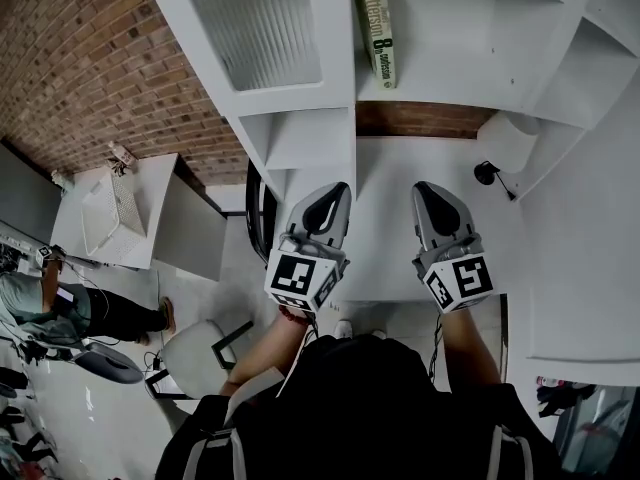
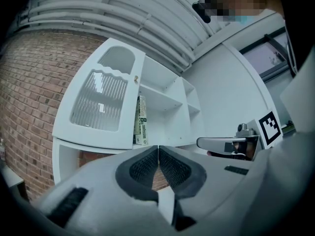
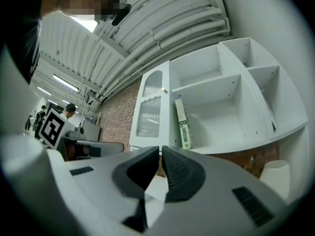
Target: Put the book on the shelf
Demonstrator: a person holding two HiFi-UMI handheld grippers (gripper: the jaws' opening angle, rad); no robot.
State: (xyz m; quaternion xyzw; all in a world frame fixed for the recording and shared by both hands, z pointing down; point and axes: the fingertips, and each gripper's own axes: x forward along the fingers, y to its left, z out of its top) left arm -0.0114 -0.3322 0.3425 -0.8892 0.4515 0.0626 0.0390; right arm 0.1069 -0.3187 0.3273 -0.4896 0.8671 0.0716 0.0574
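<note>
Book stands upright in white shelf compartment.

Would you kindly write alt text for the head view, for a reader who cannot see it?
Seen from above, a green-and-white book stands in a white shelf unit, against a compartment's left wall. Nearer the camera, the left gripper and right gripper are held side by side, both shut and empty, clear of the shelf.

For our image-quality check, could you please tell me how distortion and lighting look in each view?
Head view: evenly lit, the shelf unit looks bowed; left gripper view: dark rounded corners, the book sharp; right gripper view: same fisheye corners, bright ceiling lights at left.
</note>
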